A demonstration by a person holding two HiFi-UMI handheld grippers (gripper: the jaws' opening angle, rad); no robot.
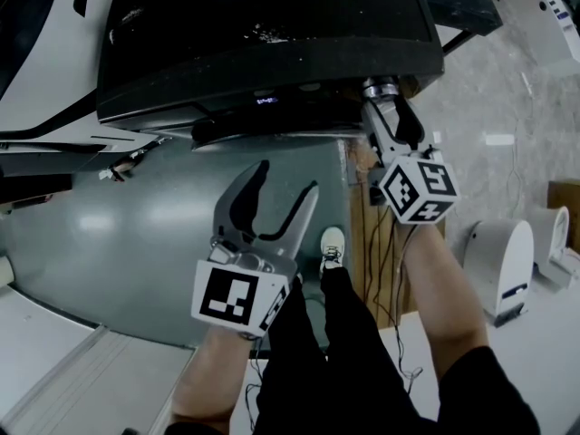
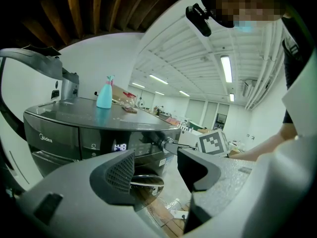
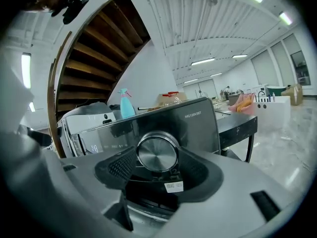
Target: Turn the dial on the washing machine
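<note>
A dark grey washing machine (image 1: 272, 25) fills the top of the head view, its front panel facing me. Its round metal dial (image 1: 381, 88) sits at the panel's right end. My right gripper (image 1: 384, 98) reaches up to it, one finger on either side. In the right gripper view the dial (image 3: 157, 152) sits between the two ribbed pads (image 3: 121, 166), which close against its rim. My left gripper (image 1: 288, 179) hangs lower and to the left, off the machine, jaws open and empty. Past its fingers the left gripper view shows the lit display (image 2: 119, 147) and the dial (image 2: 159, 142).
A blue spray bottle (image 2: 105, 93) stands on the machine's top. A wooden pallet (image 1: 362, 234) and cables lie on the floor under the right arm, beside the person's shoe (image 1: 333, 246). A white device (image 1: 503, 261) stands at the right, another white machine (image 1: 45, 43) at the left.
</note>
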